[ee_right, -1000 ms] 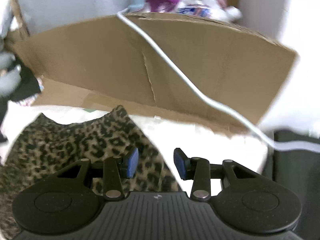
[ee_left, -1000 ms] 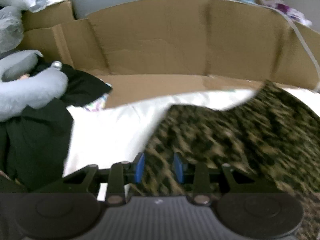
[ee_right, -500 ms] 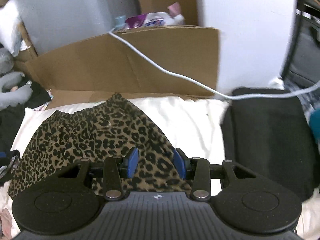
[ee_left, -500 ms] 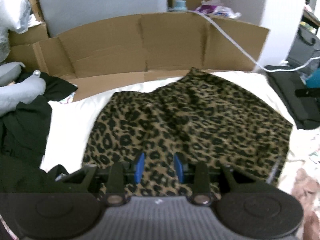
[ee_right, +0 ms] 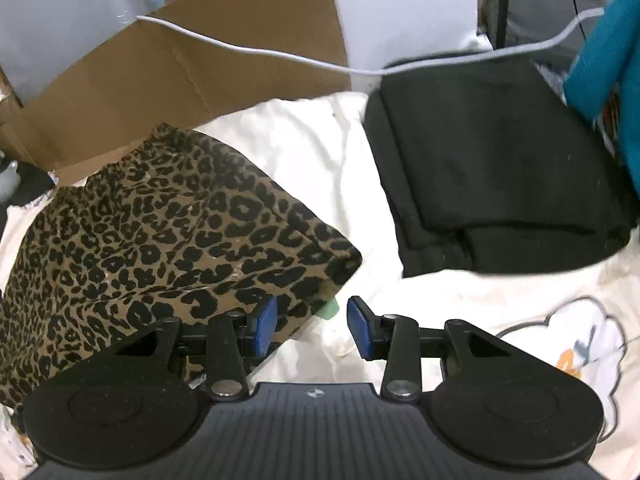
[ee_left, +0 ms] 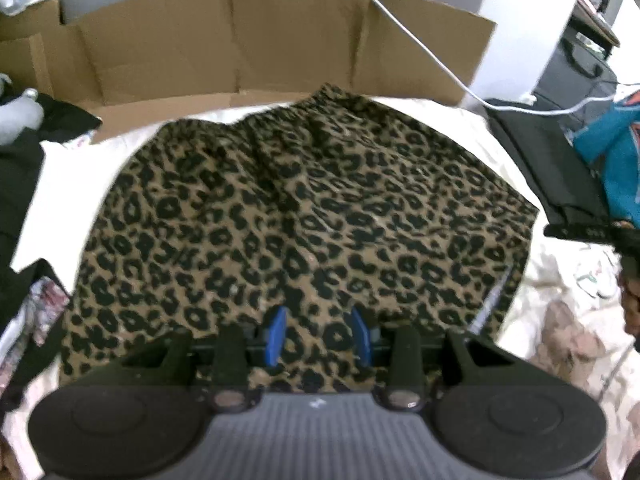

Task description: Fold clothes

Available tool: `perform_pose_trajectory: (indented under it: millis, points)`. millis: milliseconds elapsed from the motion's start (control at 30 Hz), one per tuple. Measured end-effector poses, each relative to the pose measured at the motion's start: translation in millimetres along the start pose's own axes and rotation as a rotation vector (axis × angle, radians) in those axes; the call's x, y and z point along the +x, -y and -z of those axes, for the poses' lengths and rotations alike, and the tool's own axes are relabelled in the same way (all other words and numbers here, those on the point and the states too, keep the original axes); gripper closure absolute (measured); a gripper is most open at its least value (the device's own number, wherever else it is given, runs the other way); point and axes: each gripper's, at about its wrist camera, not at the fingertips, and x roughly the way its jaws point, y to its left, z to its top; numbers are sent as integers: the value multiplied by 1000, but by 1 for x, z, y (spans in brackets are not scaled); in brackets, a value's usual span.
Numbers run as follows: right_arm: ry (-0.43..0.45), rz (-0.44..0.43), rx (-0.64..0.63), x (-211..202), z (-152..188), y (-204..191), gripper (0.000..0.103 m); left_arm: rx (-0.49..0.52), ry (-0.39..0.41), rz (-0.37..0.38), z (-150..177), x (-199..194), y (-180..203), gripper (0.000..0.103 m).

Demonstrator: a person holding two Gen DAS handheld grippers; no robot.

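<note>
Leopard skirt [ee_left: 304,216] – light, limp (drapes readily); take it by a hem corner. Left gripper [ee_left: 318,334] and right gripper [ee_right: 311,322]: jaws half-open, gripping nothing.

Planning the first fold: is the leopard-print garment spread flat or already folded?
Spread out, not yet folded: the leopard-print garment lies open across the white bedding, gathered waistband at the far end.

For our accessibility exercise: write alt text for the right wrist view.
A leopard-print garment lies on a white sheet, its corner between the right gripper's parted blue fingers. Folded black clothing lies right, cardboard behind.
</note>
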Motion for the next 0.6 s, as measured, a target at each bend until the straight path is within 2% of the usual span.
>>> perform_pose_trajectory:
  millis: [200, 400, 500, 533, 600]
  points:
    - [19, -25, 47, 14, -4, 7, 57, 94, 9, 97, 11, 3, 34, 64]
    - [-1, -56, 74, 30, -10, 10, 58, 185, 3, 133, 22, 14, 59, 64]
    - [-13, -54, 95, 37, -10, 14, 66, 193, -26, 117, 27, 25, 61, 65]
    - [-17, -55, 108, 38, -10, 16, 73, 189, -35, 126, 29, 28, 61, 66]
    - [-21, -61, 131, 40, -11, 20, 83, 201, -41, 134, 33, 29, 62, 74]
